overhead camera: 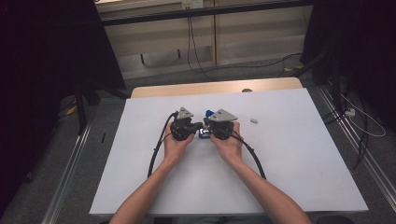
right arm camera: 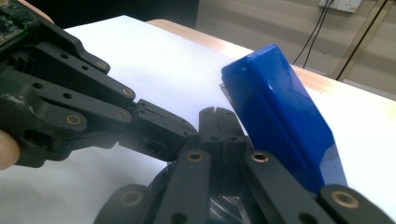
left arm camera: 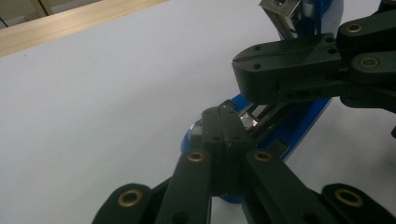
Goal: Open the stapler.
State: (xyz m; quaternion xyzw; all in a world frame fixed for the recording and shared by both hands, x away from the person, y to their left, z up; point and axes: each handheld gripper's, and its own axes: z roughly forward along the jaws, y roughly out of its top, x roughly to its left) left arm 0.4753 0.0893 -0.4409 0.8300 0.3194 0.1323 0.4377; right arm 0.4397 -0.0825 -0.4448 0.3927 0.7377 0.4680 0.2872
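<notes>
Here, mid-task:
Blue stapler (right arm camera: 285, 121): frame centre, opened.
Left hand-held gripper (left arm camera: 224, 135): pinching its metal rail.
Right hand-held gripper (right arm camera: 217, 126): pressed together at its base.
Small white piece (overhead camera: 254, 121): right of centre on worktop (overhead camera: 289, 154), not yet picked up.

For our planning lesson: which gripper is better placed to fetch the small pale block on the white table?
Right. The small pale block lies just beyond the right gripper; the left gripper would probably have to cross the blue plastic stapler between them.
</notes>
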